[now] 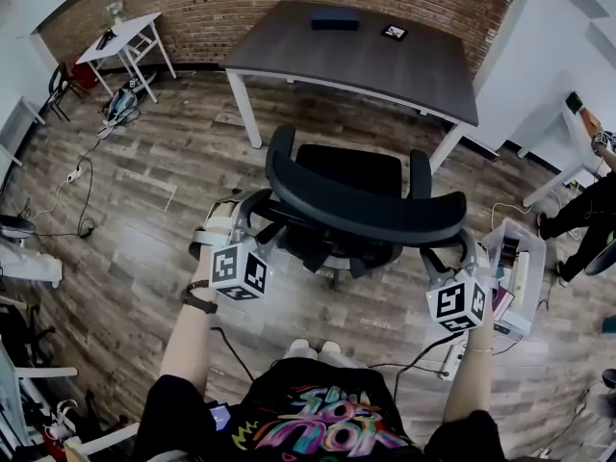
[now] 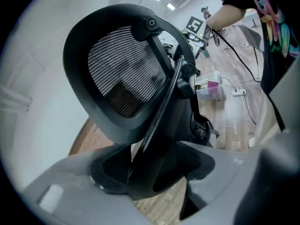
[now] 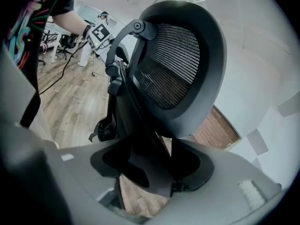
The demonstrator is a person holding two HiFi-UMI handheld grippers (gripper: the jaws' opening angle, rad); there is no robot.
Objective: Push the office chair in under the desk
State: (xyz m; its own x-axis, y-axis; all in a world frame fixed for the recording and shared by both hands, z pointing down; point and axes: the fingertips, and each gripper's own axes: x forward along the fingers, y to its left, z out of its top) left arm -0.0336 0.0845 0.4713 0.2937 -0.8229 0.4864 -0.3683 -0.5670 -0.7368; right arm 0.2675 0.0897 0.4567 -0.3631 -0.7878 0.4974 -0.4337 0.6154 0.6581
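A black office chair (image 1: 366, 212) stands in the middle of the head view, its mesh back towards me and its seat facing the dark desk (image 1: 423, 75) beyond. My left gripper (image 1: 248, 221) sits at the left edge of the chair back, my right gripper (image 1: 454, 256) at the right edge. In the left gripper view the chair back (image 2: 122, 78) fills the frame and its black edge frame runs between the wide open jaws of the left gripper (image 2: 154, 172). The right gripper (image 3: 151, 172) likewise stands open astride the chair back (image 3: 183, 74); a strip of floor shows beside the frame.
The desk has white legs (image 1: 245, 104) and carries a black box (image 1: 335, 17) and a small marker card (image 1: 394, 33). A white side table (image 1: 125, 37) and cables (image 1: 82, 191) lie left. A white crate (image 1: 520, 277) and another person (image 1: 577, 215) are right.
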